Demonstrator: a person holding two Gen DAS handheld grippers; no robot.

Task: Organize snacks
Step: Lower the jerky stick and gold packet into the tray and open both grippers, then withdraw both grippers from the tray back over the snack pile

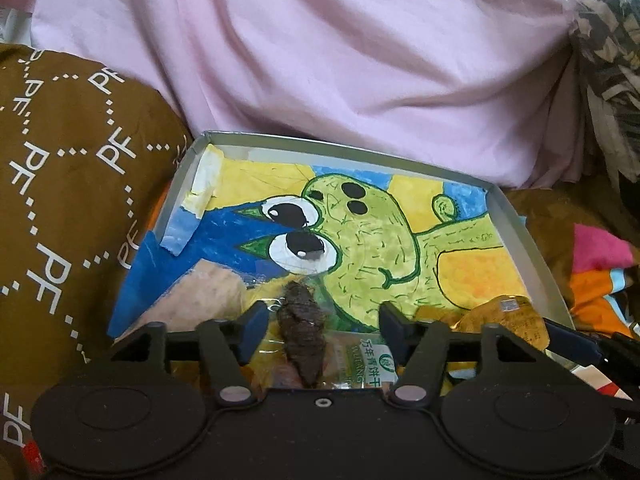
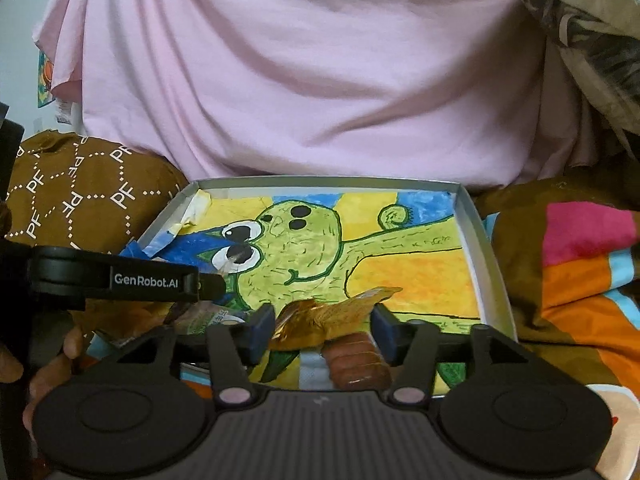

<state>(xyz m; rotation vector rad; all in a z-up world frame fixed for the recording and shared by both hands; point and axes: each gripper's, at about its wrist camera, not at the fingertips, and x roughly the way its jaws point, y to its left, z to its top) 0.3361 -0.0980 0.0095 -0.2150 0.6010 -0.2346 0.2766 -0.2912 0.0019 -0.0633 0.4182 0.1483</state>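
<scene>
Blue-padded left tool (image 1: 322, 320) and right tool (image 2: 323, 330) both apart, wrapped snacks (image 1: 298, 344) loose between.

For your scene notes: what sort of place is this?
Probably a bed or sofa at home: pink bedding, a brown PF-print cushion and a shallow box resting on soft fabric.

The left hand-held gripper (image 1: 322, 322) is matte black plastic: a broad base with two round raised discs, two angled linkage arms on silver pivot pins, a small silver screw at the centre, and dark blue pads on its fingers (image 1: 254, 320). The right hand-held gripper (image 2: 322, 330) has the same build, with a ribbed grey centre panel. From the right wrist view, the left one's side reads "GenRobot.AI" in white.
</scene>
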